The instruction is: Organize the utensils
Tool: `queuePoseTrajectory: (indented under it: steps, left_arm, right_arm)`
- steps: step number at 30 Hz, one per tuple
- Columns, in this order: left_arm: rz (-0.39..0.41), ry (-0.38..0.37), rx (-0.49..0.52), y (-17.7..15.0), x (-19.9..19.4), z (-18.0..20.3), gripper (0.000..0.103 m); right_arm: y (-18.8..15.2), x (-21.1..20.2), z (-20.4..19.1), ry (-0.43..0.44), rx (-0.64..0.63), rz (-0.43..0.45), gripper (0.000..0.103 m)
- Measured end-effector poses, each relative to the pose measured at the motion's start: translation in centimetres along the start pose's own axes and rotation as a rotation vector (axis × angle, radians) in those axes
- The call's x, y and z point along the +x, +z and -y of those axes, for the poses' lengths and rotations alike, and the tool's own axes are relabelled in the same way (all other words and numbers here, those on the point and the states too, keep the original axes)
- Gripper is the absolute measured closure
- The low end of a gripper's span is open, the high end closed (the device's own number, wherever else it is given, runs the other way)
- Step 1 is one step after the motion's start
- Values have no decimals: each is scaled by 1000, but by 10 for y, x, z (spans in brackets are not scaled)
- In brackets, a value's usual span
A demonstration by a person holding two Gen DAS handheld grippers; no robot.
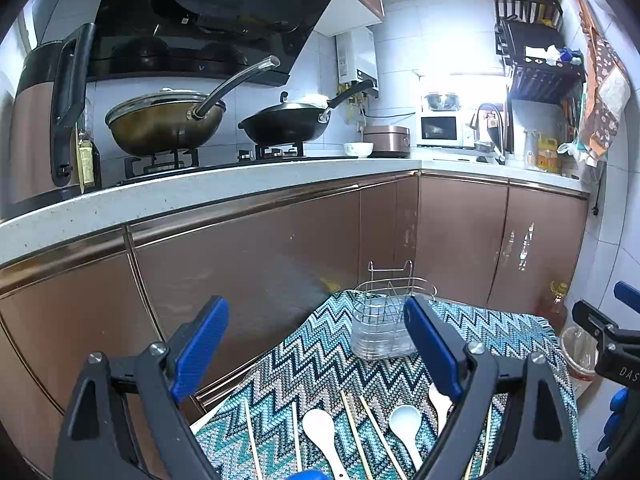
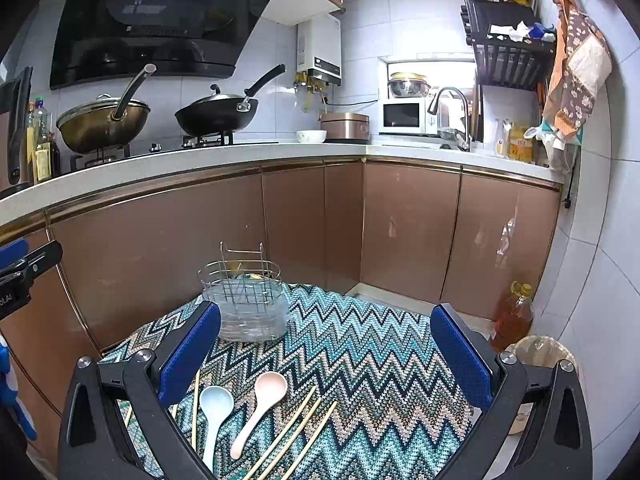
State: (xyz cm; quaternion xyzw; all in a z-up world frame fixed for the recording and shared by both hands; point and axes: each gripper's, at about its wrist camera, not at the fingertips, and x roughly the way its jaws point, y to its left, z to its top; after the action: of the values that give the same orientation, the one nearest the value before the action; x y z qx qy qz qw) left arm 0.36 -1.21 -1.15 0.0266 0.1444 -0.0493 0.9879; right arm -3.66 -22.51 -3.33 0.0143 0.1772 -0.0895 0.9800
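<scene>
You are holding both claws wide open and empty above the zigzag cloth that is covering the table: the left gripper is hovering over the near edge, the right gripper over the near right part. Readable writing is scarce: "DAS" is showing on the black body of the right gripper at the right edge of the left view; the label on the range hood is too blurred to read. The wire utensil caddy is standing upright at the far edge of the cloth, nothing visible inside. Along the near edge the white spoon, the pale blue spoon and the pink spoon are lying with bowls toward the caddy, chopsticks lying loose between and beside them. Beyond, brown cabinets are running under a speckled counter carrying two woks, a rice cooker and a microwave.
</scene>
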Motion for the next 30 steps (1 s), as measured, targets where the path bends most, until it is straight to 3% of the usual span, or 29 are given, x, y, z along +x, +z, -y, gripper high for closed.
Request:
queuePoseTrajectory:
  steps: [11, 25, 30]
  left_arm:
    - [21, 4, 16, 1, -7, 2, 14]
    - [18, -54, -2, 3, -10, -2, 14]
    - [36, -24, -7, 3, -11, -3, 14]
  right_arm:
    - [0, -4, 0, -7, 0, 2, 0]
    - [1, -11, -1, -32, -7, 2, 0]
    - [1, -13, -4, -48, -18, 0, 0]
